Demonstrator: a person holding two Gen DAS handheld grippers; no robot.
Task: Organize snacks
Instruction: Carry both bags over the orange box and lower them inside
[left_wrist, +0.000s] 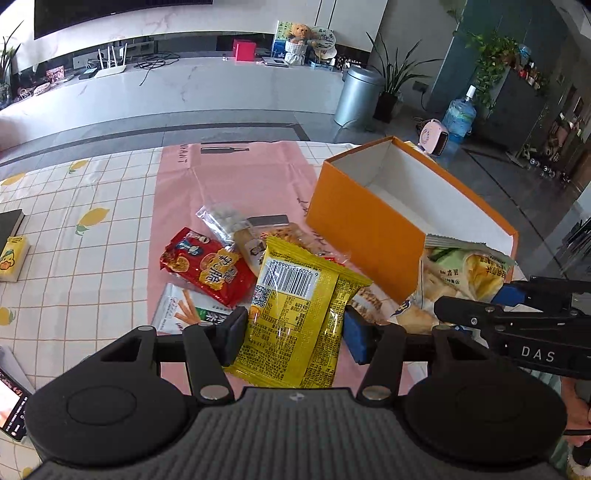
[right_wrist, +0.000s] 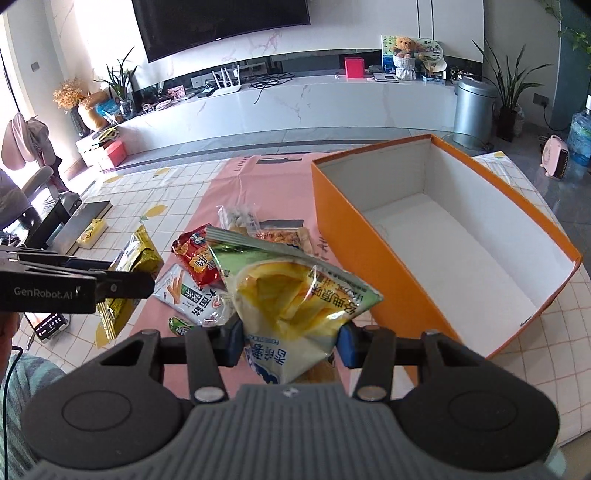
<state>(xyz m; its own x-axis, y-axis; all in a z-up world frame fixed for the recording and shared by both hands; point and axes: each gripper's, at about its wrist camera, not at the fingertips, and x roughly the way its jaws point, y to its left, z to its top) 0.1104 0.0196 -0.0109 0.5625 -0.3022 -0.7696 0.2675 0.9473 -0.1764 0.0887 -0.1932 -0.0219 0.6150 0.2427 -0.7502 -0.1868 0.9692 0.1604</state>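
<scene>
Chip bag (right_wrist: 295, 299) clamped in right gripper (right_wrist: 291, 341); orange box (right_wrist: 354, 236) opening at 1 o'clock, nearer right hand. Left gripper (left_wrist: 295, 328) clamps yellow packet (left_wrist: 295, 314).

The left tongs (left_wrist: 295, 332) are matte black, with 2 round housings at the base, a ribbed grey centre plate and silver screws at the link pivots; one pad is black, the other blue (left_wrist: 356, 338). The right tongs (right_wrist: 291, 345) match, both pads blue. Seen side-on, one body reads "DAS" in white, the other "GenRobot.AI". A thin black cable and a teal-striped sleeve (right_wrist: 26, 373) show beside them.
</scene>
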